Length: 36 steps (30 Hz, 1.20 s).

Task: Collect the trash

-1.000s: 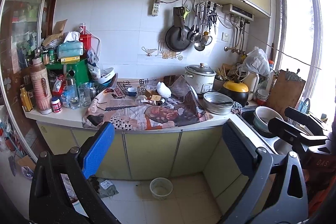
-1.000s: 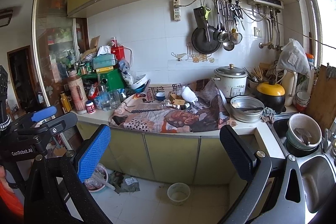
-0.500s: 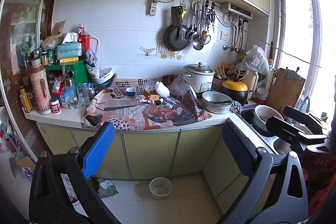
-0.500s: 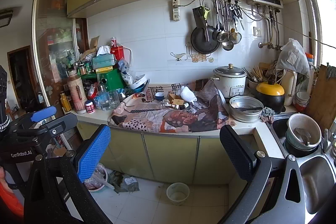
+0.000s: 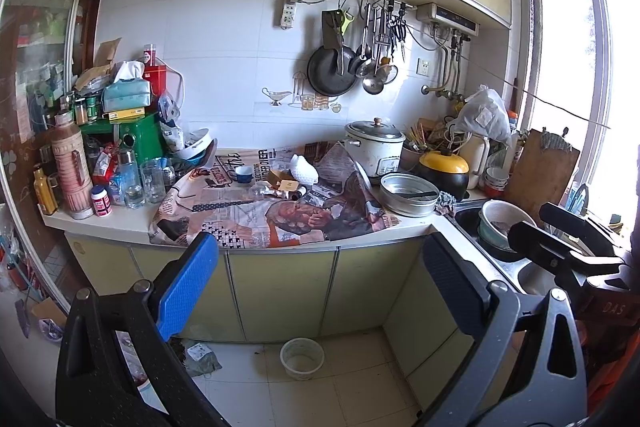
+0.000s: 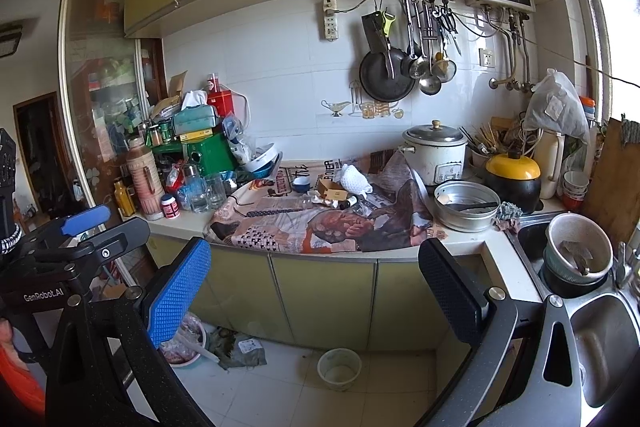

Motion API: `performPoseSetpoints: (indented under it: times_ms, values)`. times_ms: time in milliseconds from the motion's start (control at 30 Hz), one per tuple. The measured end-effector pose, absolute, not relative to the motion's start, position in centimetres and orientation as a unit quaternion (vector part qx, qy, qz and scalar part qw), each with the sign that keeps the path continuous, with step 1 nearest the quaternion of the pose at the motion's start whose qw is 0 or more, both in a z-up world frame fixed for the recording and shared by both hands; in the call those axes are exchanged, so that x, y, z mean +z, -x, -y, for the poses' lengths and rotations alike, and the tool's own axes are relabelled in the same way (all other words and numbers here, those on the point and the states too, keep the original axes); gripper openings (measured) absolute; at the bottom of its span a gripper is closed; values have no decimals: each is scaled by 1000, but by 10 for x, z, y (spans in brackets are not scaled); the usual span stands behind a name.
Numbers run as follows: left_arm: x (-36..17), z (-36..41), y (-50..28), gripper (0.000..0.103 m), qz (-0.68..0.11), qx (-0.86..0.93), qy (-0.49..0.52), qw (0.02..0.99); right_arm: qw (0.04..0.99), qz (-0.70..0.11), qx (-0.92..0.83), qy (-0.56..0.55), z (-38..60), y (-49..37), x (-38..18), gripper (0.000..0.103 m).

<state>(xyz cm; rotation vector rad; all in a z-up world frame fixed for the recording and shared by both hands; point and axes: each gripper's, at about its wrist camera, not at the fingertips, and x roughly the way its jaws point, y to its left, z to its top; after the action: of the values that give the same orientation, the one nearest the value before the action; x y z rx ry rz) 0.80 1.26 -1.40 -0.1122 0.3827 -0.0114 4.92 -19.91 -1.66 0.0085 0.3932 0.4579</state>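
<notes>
"GenRobot.AI" is printed in white on the body of the left gripper (image 6: 86, 227) as seen from the right wrist view, and "DAS" is embossed on the right gripper (image 5: 560, 227) at the edge of the left wrist view. On the newspaper (image 5: 276, 215) spread over the counter (image 5: 100, 223), the headline fragment "OVER" can be read; the smaller print is too blurred to be made out. Both grippers are held wide apart with nothing between their pads, well back from the counter. The trash is gathered on the newspaper: a white crumpled wrapper (image 5: 304, 173), a small cardboard box (image 5: 282, 183) just beside it, and clear plastic scraps (image 5: 260, 191). More litter (image 6: 240, 347) lies on the floor tiles near a pale plastic tub (image 6: 339, 367). A rice cooker (image 5: 375, 149) and a metal basin (image 5: 409, 194) stand right of the paper, and bottles and glasses (image 5: 140, 181) are crowded at its left.
</notes>
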Motion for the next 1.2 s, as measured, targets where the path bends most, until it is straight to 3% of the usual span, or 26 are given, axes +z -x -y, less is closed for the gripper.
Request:
performPoseSetpoints:
  times_ms: [633, 1200]
  values:
    - [-17, 5, -45, 103, -200, 19, 57, 978, 948, -198, 248, -10, 210, -78, -20, 103]
    - [-23, -4, -155, 103, -201, 65, 62, 975, 946, -224, 233, -8, 220, -174, -34, 103]
